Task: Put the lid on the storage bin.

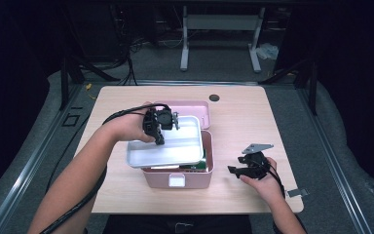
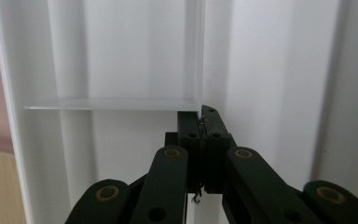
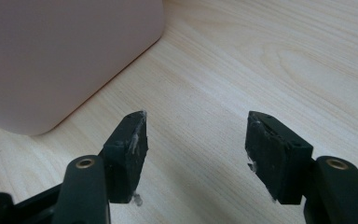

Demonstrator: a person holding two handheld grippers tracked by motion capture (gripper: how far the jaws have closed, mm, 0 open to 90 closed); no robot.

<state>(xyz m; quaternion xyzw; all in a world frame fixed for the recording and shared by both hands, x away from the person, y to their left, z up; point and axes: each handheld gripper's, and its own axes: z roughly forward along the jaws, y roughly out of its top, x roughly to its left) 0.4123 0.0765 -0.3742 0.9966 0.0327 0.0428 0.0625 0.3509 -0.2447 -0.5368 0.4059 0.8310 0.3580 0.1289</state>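
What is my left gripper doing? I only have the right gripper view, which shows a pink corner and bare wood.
Observer: The left gripper is shut on the divider wall inside a white tray.
Operator: Where is that tray?
Observer: It is askew above the open pink box, overhanging the box's left side.
Operator: And the lid?
Observer: The pink lid lies open behind the box, on the table.

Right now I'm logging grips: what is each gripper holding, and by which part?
The left gripper is shut on the white tray, pinching its thin inner divider wall above the pink box. The right gripper holds nothing; its jaws stand open over the table.
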